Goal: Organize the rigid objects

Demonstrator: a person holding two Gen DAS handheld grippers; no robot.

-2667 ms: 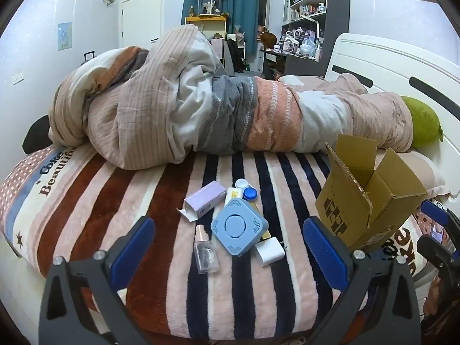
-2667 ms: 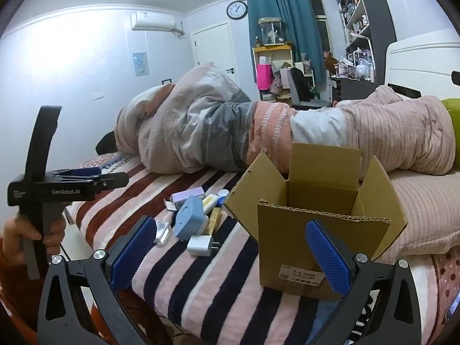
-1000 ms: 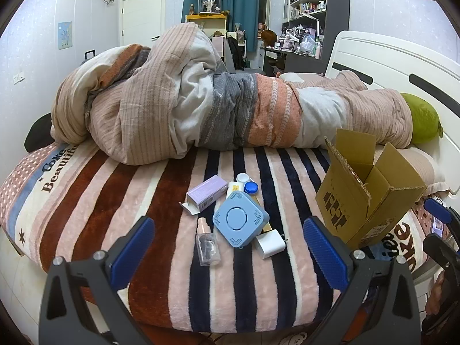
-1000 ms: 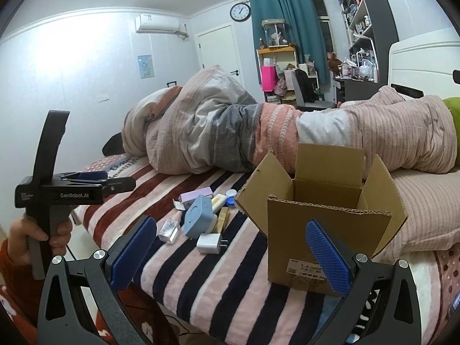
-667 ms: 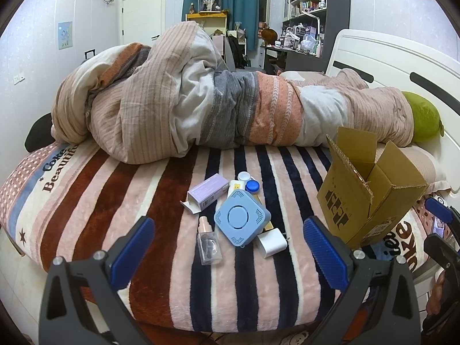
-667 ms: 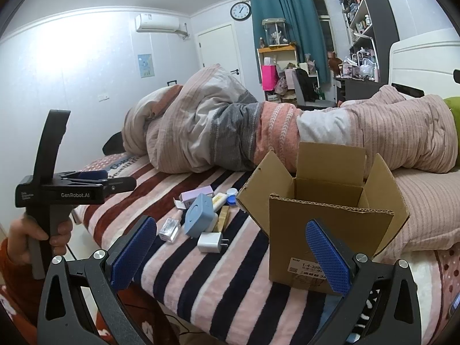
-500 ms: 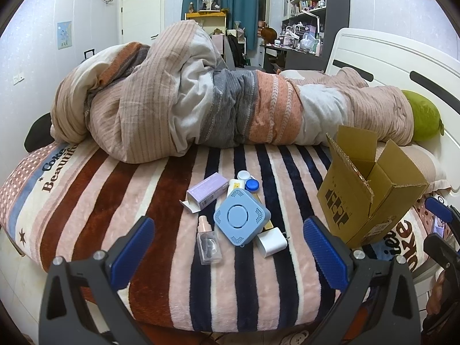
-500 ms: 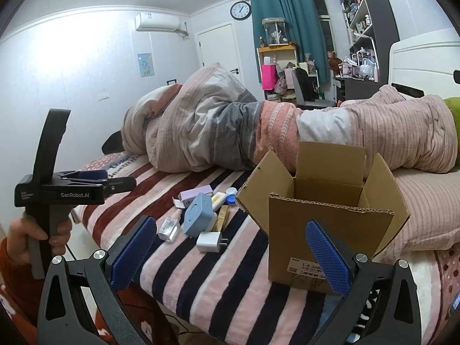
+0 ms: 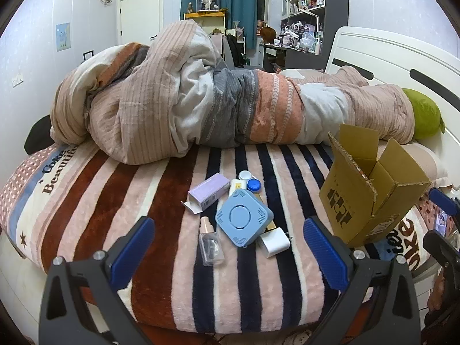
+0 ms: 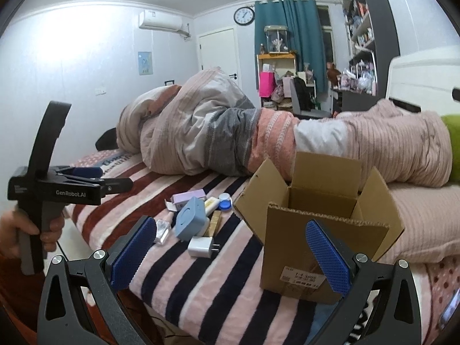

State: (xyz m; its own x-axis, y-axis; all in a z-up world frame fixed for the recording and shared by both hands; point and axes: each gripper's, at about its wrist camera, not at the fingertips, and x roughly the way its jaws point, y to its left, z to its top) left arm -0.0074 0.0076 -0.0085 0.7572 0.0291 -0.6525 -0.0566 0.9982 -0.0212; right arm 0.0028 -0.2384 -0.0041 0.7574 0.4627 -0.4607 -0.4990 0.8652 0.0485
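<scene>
Two tools, both with pads spread wide and nothing between them: our left tool [image 9: 228, 247] hangs off the bed's near edge, aimed at the pile, and our right tool [image 10: 231, 248] hangs off the same edge, facing the box [image 10: 322, 230].

Out from the left tool, the pile sits near the middle of the bed [image 9: 86, 201], a little toward its near edge: a clear bottle [image 9: 211, 245], a blue square device [image 9: 243, 220] propped on other pieces, a white charger [image 9: 274, 241] just beside it, a lilac carton [image 9: 208, 191] and small round caps [image 9: 250, 181] farther in. The box stands open toward the bed's right edge, apart from the pile, flaps up.

We judge nothing packed yet. Risks from here: the pieces touch and overlap, so closing on one may nudge its neighbours; the plush cover gives under pressure, so a flat piece may sink or tilt out of the pads; and a raised flap could catch an item on the way in and tip the light box.
</scene>
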